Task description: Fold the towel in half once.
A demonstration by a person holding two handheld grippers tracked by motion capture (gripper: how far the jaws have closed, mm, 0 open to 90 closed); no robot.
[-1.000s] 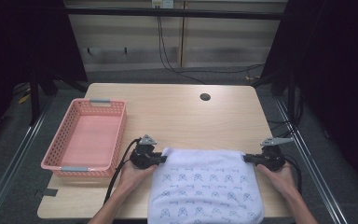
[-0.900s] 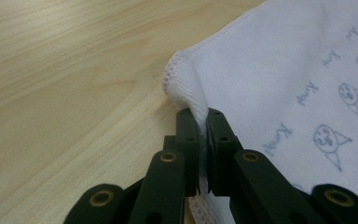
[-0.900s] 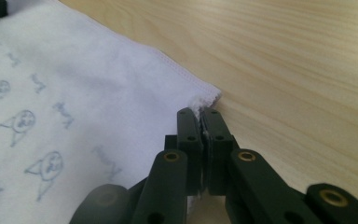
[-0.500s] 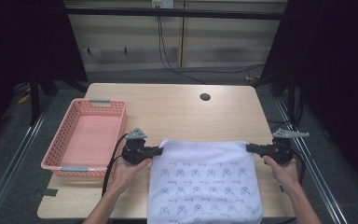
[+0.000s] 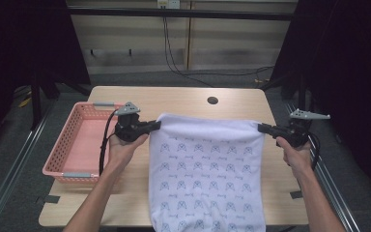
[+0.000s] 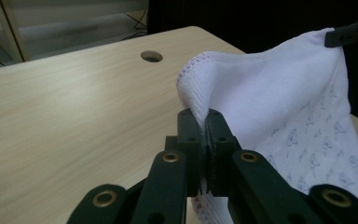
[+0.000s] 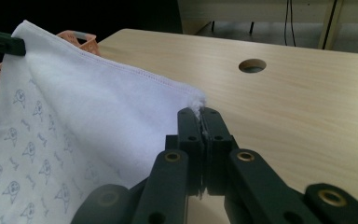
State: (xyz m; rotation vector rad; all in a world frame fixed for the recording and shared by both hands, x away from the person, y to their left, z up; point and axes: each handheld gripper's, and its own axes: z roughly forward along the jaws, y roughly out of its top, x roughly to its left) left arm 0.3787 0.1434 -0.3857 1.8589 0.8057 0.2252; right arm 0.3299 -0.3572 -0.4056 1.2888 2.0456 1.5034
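Note:
A white towel [image 5: 207,169] printed with small blue figures hangs stretched between my two grippers above the wooden table [image 5: 183,101]; its lower part drapes over the front edge. My left gripper [image 5: 157,124] is shut on the towel's left top corner [image 6: 200,109]. My right gripper [image 5: 261,127] is shut on the right top corner [image 7: 198,105]. In the left gripper view the towel [image 6: 279,102] runs off to the right gripper's jaws [image 6: 349,35]. In the right gripper view the towel [image 7: 74,112] reaches the left gripper's tip [image 7: 2,44].
A pink plastic basket [image 5: 72,145] stands empty at the table's left side, close to my left hand. A round cable hole [image 5: 212,100] sits near the table's far edge. Metal rails run along both sides of the table.
Both grippers have risen and moved apart with the towel's corners pinched. The towel has lifted off the table and now hangs taut between them.

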